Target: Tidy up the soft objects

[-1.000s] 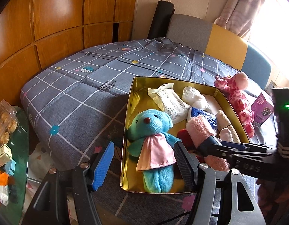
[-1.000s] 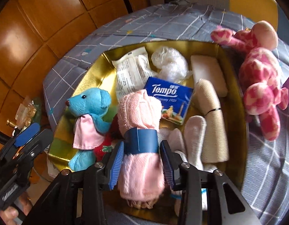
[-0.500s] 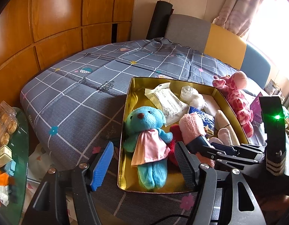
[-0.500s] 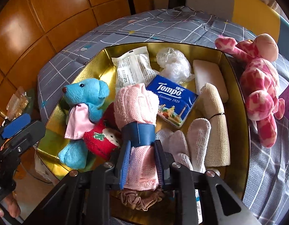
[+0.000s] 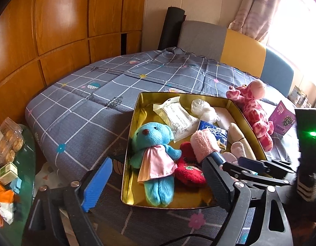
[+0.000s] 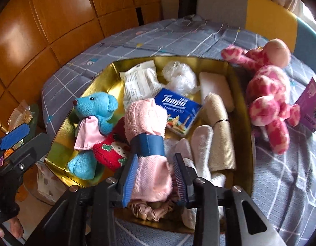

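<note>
Two grippers over gold tin [image 6: 242,102]: right gripper [image 6: 155,176] jaws opening around pink towel roll [image 6: 145,119], left gripper [image 5: 158,182] jaws opening, nothing between

Glossy gold metal tray [image 5: 135,143] holds fluffy plush bear [image 5: 153,141] and terry-cloth roll [image 6: 145,123].

Gold tin [image 6: 243,94]. Teddy [image 6: 96,106] turquoise, pink satin cape. Rolled towel [image 6: 145,119] pale pink, blue band. Sock [image 6: 110,151] red, green-white print. Giraffe plush [image 6: 268,90] pink, blotched. Bedspread [image 5: 80,110] grey, white grid.
</note>
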{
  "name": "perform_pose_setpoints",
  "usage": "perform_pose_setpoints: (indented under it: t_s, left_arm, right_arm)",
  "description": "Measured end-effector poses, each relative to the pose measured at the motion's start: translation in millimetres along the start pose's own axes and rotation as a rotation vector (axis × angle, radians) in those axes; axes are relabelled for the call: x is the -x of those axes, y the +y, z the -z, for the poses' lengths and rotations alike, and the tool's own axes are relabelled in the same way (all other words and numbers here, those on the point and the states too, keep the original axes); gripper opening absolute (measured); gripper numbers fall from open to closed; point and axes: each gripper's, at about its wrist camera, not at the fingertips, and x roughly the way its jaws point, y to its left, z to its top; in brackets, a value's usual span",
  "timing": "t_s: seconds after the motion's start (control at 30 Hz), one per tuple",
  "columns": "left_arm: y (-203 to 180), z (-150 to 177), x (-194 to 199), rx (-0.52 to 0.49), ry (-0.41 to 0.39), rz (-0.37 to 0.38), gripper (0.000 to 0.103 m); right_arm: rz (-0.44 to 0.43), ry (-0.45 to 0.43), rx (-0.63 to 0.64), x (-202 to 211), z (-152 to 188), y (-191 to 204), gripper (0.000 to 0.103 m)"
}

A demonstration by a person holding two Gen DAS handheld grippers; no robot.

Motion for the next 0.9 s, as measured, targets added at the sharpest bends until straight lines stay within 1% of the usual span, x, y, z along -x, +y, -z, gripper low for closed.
perform_pose_setpoints:
  t_s: [0.1,0.23,0.27,0.37,0.47,0.63,0.9]
  left_arm:
    - [-5.5,1.2,6.3,0.015,-0.020,-0.010,0.103]
    - [-17.5,4.2,16.3,0.012,-0.053,0.006,0.103]
    - [-19.7,4.9,18.4,0.014,-0.059,0.010,0.103]
    - [-29.2,5.8,23.9,0.002,-0.067,0.014,0.103]
    - [-38.3,5.9,28.0,-0.021,-0.075,-0.003,0.103]
    - [-41.0,5.4,32.2,-0.018,-0.091,-0.037,0.103]
    - [-39.8,6.3,32.0,-0.017,-0.087,-0.055,0.103]
  right_arm:
    - [0.041,-0.055,-0.006,16.0,6.3,-2.0,0.040]
    - [0.162,-0.143,-0.019,38.9,20.6,-5.7,0.041]
    - [0.189,-0.155,-0.025,42.6,24.7,-7.0,0.041]
    - [0.233,-0.166,-0.058,48.9,34.7,-14.7,0.041]
    - [0.243,-0.164,-0.084,52.4,40.1,-22.7,0.041]
    - [0.250,-0.176,-0.093,56.8,47.6,-29.5,0.041]
    - [0.250,-0.185,-0.097,59.7,49.2,-28.7,0.041]
